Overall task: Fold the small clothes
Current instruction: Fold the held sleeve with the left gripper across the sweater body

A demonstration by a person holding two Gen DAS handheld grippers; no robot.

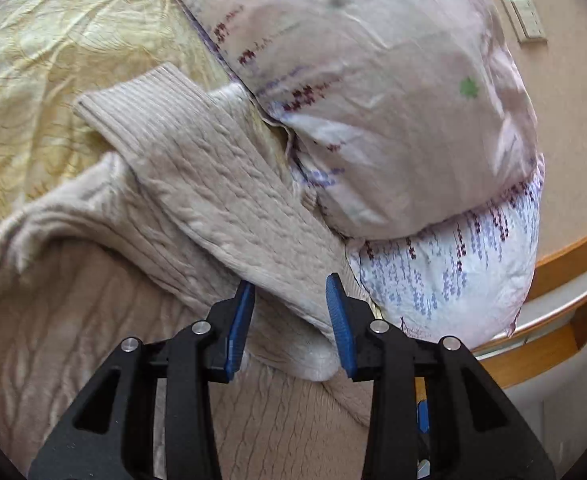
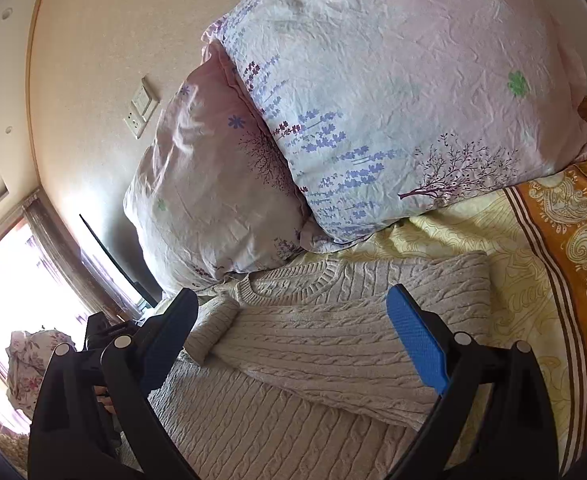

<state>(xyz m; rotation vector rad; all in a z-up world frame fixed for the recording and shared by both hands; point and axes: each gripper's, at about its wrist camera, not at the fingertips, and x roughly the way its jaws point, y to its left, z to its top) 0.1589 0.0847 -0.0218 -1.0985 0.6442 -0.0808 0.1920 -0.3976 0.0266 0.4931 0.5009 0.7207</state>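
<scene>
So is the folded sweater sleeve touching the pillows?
Touching. In the left wrist view the sleeve lies over the sweater body, and its upper right edge runs straight under the pillow with no bedsheet showing between them.

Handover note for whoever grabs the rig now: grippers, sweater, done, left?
Left hand-held gripper: open, pads astride the folded-in sleeve, not pressing it.
Right hand-held gripper: open wide, empty, over the sweater.
Sweater: beige cable-knit, on the bed by two floral pillows.
Done: both sleeves lie folded across the body.
Left: fold the body, square it up.
</scene>
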